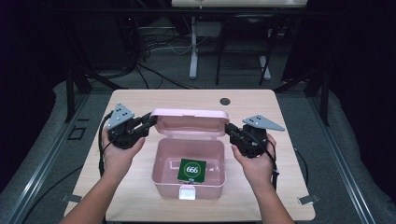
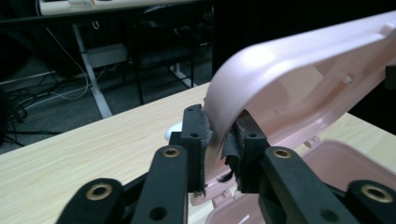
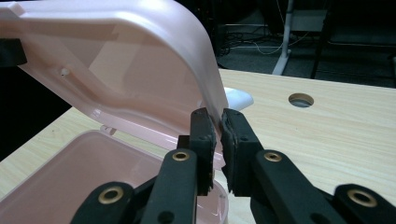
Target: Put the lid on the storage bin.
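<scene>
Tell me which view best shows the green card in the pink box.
High view: the green card lies flat on the floor of the open pink box, its white "666" circle readable. The two gripper views look at the lid edge and a bare stretch of box interior.

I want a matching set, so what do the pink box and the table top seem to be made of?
The pink box and its raised lid look like moulded plastic, smooth and slightly glossy: soft highlights, rounded corners, moulded ribs inside the lid. The table top shows pale wood grain with a matt finish; whether solid wood or laminate cannot be told.
</scene>
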`<act>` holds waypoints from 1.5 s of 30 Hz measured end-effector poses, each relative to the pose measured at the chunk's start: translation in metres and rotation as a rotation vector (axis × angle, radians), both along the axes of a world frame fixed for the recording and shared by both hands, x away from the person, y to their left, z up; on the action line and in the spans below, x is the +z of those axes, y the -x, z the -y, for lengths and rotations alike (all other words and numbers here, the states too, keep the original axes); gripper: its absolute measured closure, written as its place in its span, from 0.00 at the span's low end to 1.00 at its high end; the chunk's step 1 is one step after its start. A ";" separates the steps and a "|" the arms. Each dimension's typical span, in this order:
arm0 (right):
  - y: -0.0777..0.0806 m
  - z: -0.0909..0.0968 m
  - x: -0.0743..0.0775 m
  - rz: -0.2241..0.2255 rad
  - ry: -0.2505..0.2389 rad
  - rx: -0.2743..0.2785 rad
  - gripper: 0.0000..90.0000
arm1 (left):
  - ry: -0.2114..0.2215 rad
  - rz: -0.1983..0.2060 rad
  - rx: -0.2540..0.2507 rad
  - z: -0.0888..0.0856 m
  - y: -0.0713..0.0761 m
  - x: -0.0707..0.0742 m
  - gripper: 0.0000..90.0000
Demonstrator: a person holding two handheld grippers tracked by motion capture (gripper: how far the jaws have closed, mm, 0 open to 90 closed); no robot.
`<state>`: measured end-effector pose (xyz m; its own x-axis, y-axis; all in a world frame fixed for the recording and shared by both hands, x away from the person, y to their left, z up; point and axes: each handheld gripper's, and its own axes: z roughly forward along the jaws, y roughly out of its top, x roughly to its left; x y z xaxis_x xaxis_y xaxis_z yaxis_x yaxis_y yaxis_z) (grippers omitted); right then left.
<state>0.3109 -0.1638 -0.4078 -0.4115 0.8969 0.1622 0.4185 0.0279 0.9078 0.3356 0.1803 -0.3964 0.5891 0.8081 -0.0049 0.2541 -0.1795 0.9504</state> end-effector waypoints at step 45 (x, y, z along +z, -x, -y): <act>0.001 0.024 0.008 0.047 -0.096 -0.005 0.67 | 0.019 -0.024 -0.032 -0.005 0.009 -0.002 0.86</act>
